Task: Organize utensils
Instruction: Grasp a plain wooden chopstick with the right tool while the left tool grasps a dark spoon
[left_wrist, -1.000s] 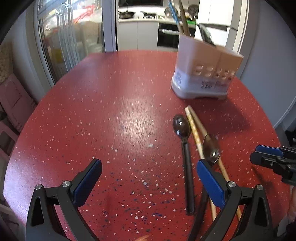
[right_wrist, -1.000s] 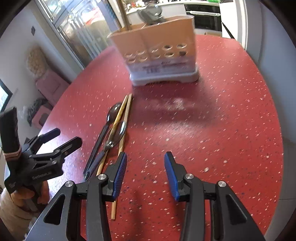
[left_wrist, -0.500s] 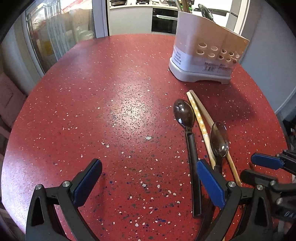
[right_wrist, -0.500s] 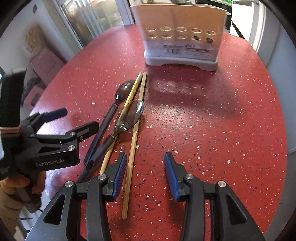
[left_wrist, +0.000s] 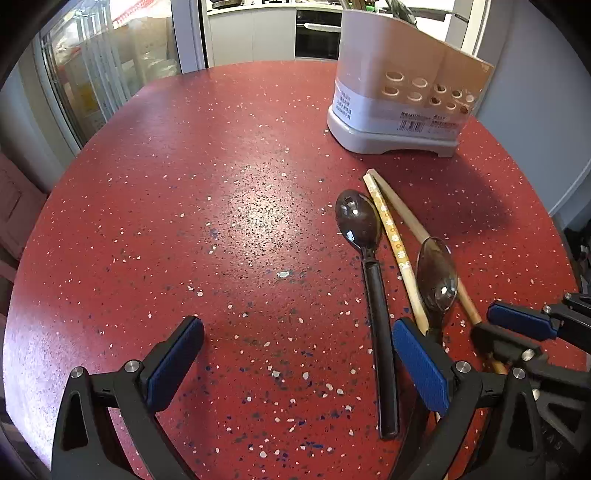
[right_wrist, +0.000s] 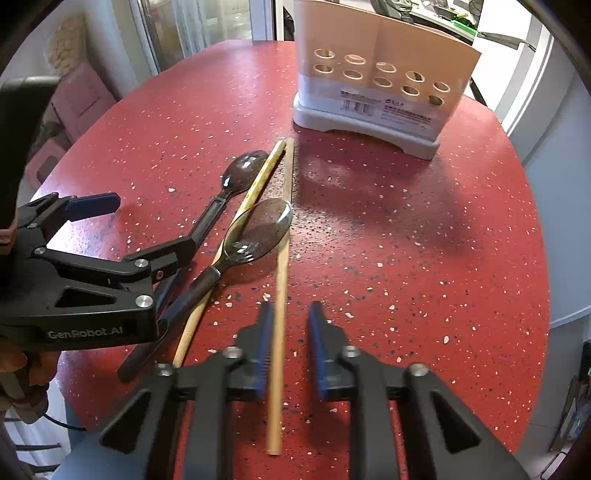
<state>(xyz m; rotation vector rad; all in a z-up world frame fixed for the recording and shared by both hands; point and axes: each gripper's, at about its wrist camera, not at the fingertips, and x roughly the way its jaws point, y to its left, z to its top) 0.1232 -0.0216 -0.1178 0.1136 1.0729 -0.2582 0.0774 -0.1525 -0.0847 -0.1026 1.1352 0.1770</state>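
Black right tongs (right_wrist: 290, 347) closing astride chopstick (right_wrist: 281, 280), seemingly untouched

Red speckled table (left_wrist: 221, 184) (flower-patterned chopstick (left_wrist: 391, 229))

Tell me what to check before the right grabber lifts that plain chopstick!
1. Plain chopstick between the right gripper pads: ok.
2. Jaws clamped on it: not ok; closing, one pad not yet touching.
3. Clear spoon off the chopstick: not ok; its bowl overlaps it.
4. Left gripper empty: ok, open.
5. Holder upright: ok.
6. Free room inside holder: cannot tell.
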